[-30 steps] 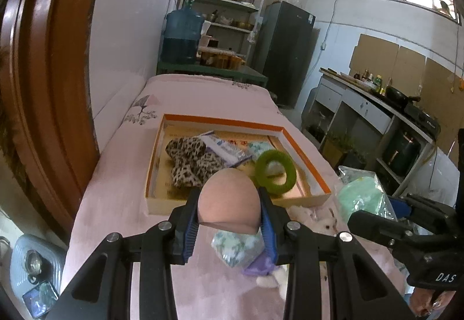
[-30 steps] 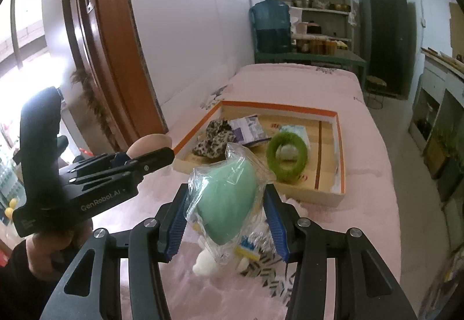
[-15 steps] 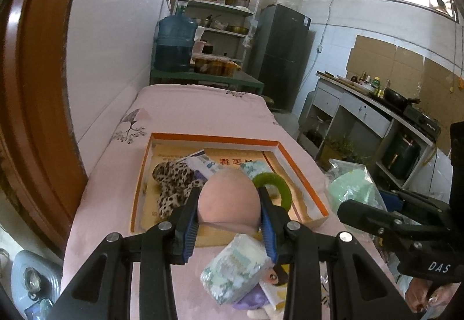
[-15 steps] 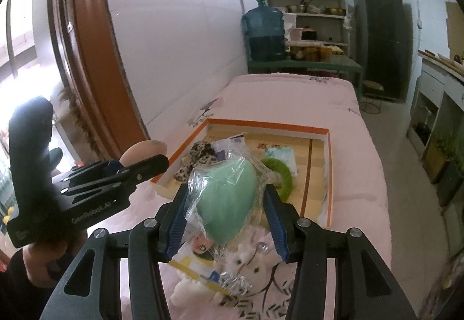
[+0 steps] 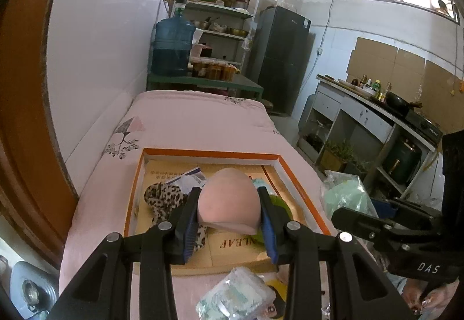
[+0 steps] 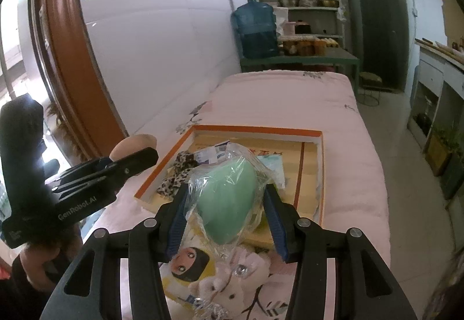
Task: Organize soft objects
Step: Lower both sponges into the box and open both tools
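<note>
Left gripper [image 5: 229,214] is clamped on a pink makeup sponge [image 5: 228,205], its blue pads pressing both flanks; the egg-shaped sponge has its rounded tip pointing far and up, flat cut base toward the camera, long axis running along the fingers. Right gripper [image 6: 224,211] grips a mint-green sponge in a clear plastic bag [image 6: 227,201] (the film crinkles out past both pads), narrow end pointing near and down, broad end far.

Both sponges hang above the near edge of an orange-rimmed shallow box [image 5: 298,189] lying on a pink quilted bed [image 5: 197,122]. Inside the box, a leopard-print fabric piece [image 5: 165,198] lies at the left, a printed packet [image 5: 188,176] just beyond it, and a green ring [image 5: 279,205] sits mostly hidden behind the left gripper's right finger.

Nearer than the box lie a wrapped tissue pack [image 5: 236,295], a doll-face packet [image 6: 188,262] and a white plush toy [image 6: 232,282], crowded together. Bare quilt stretches beyond the box's far rim; a white wall [image 5: 101,59] borders the bed on the left, and the bed's right edge drops to the floor.
</note>
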The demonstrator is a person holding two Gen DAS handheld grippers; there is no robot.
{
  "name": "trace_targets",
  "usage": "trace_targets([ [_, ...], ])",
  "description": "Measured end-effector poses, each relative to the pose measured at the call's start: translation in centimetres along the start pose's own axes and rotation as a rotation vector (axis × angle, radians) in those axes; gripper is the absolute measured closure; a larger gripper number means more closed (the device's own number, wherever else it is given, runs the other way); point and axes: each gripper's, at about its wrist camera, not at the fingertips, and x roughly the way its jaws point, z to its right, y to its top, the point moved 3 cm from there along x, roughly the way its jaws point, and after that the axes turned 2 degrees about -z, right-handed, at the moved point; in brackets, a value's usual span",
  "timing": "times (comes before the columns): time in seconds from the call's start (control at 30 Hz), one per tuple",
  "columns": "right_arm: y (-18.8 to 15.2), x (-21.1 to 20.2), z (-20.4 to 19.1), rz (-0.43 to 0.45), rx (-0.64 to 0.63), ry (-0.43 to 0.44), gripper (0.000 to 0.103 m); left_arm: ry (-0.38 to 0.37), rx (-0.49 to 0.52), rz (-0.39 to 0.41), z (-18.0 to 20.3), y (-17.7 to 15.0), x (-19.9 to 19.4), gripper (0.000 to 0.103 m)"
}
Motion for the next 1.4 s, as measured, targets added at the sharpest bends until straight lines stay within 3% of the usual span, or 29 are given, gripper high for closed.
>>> trace_targets([
  [0.57, 1.7, 3.1, 2.4, -0.028, 0.028, -0.016, 0.051, 0.003, -0.01, -0.034, -0.8, 1.5, 4.0, 0.065],
  [0.83, 1.5, 5.3, 3.6, -0.063, 0.046, -0.024, 0.051, -0.04, -0.014, -0.061, -0.6, 1.7, 6.6, 0.065],
  [1.0, 0.8, 6.6, 4.6, -0.092, 0.066, -0.028, 0.051, -0.079, 0.004, -0.12, 0.5, 0.4, 8.6, 0.065],
  [1.4, -1.5, 8.6, 6.7, -0.153, 0.112, -0.06, 0.051, -0.083, 0.016, -0.224, 1.0, -2.7, 10.6, 0.065],
])
